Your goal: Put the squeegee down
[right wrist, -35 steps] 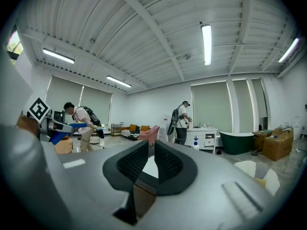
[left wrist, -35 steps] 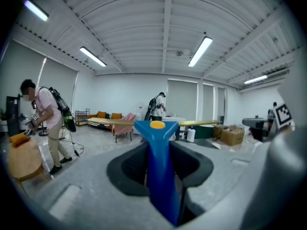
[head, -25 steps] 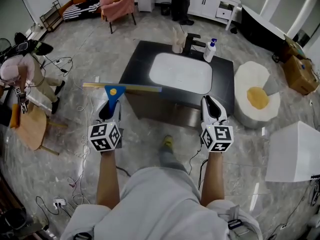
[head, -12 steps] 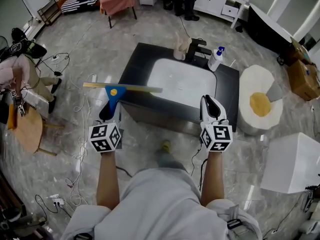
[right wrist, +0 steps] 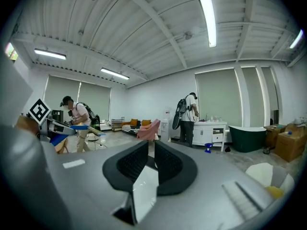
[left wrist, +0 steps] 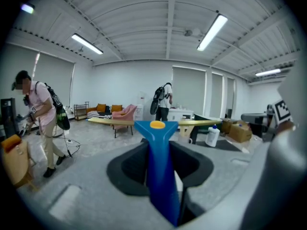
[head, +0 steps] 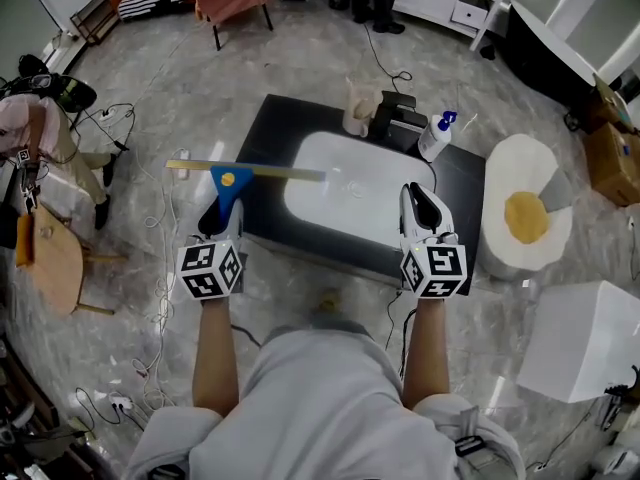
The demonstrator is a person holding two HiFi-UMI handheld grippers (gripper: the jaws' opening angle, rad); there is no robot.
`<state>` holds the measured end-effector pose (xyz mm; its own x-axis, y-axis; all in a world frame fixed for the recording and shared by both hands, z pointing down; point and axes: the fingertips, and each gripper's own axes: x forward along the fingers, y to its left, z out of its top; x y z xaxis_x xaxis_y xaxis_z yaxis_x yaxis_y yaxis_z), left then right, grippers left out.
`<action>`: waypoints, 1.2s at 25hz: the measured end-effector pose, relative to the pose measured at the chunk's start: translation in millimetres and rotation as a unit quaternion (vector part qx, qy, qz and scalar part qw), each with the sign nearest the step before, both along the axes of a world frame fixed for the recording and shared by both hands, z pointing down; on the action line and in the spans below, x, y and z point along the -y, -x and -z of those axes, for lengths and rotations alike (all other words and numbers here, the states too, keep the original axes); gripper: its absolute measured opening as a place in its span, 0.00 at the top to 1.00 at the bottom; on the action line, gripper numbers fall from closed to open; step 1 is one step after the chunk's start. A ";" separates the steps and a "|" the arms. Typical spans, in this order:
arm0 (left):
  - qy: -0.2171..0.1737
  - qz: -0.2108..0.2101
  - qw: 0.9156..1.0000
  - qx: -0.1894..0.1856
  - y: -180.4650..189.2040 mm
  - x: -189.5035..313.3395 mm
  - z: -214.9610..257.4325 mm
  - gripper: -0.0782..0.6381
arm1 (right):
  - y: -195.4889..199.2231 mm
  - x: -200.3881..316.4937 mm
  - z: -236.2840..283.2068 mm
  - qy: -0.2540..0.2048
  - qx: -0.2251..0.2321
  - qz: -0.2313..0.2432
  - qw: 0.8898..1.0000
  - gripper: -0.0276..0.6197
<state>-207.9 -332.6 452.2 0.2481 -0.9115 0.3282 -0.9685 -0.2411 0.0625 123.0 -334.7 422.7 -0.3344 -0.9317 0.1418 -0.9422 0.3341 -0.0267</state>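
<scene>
Gripping the squeegee [head: 228, 180] by its blue handle, left claw [head: 222, 214] holds the blade crosswise ahead; right claw [head: 420, 196] closed, empty.

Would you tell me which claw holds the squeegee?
The left claw: it grips the squeegee by its blue handle; the right claw holds nothing.
</scene>
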 end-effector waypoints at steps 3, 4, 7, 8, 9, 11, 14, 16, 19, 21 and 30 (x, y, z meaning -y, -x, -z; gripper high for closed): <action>0.000 0.001 1.000 0.005 -8.2 24.9 -1.0 0.71 | -8.7 25.2 -3.9 0.002 0.005 0.002 1.000 0.89; 0.001 0.002 1.000 0.006 -10.1 31.9 -1.6 0.71 | -10.9 32.2 -5.0 0.004 0.006 0.003 1.000 0.89; 0.004 0.004 1.000 0.007 -14.9 51.2 -1.9 0.71 | -15.3 52.3 -5.6 0.006 0.008 0.006 1.000 0.89; 0.004 0.004 1.000 0.008 -16.1 56.9 -1.8 0.71 | -16.2 58.2 -5.8 0.006 0.009 0.006 1.000 0.89; 0.005 0.004 1.000 0.010 -17.0 62.2 -2.1 0.71 | -16.8 63.6 -6.1 0.006 0.009 0.007 1.000 0.89; 0.006 0.006 1.000 0.012 -17.5 71.4 -2.2 0.71 | -17.0 72.8 -6.2 0.007 0.010 0.008 1.000 0.89; 0.008 0.005 1.000 0.014 -16.4 81.3 -0.7 0.71 | -14.9 81.8 -5.8 0.010 0.010 0.009 1.000 0.89; 0.008 0.003 1.000 0.011 -16.0 87.9 -0.1 0.71 | -14.1 86.9 -4.9 0.010 0.010 0.008 1.000 0.89; 0.011 -0.002 1.000 0.009 -16.3 98.0 -0.2 0.71 | -13.3 93.5 -3.5 0.013 0.009 0.003 1.000 0.89; 0.014 -0.007 1.000 0.007 -16.4 105.7 -1.1 0.71 | -12.9 97.8 -2.7 0.015 0.008 -0.003 1.000 0.89; 0.026 -0.038 0.999 0.004 -15.1 156.3 -20.6 0.71 | -11.0 127.6 -10.3 0.015 0.014 -0.040 0.999 0.89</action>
<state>-192.8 -488.8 472.8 0.3135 -0.8720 0.3759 -0.9479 -0.3107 0.0697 134.0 -462.3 433.0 -0.2640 -0.9508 0.1622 -0.9644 0.2573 -0.0616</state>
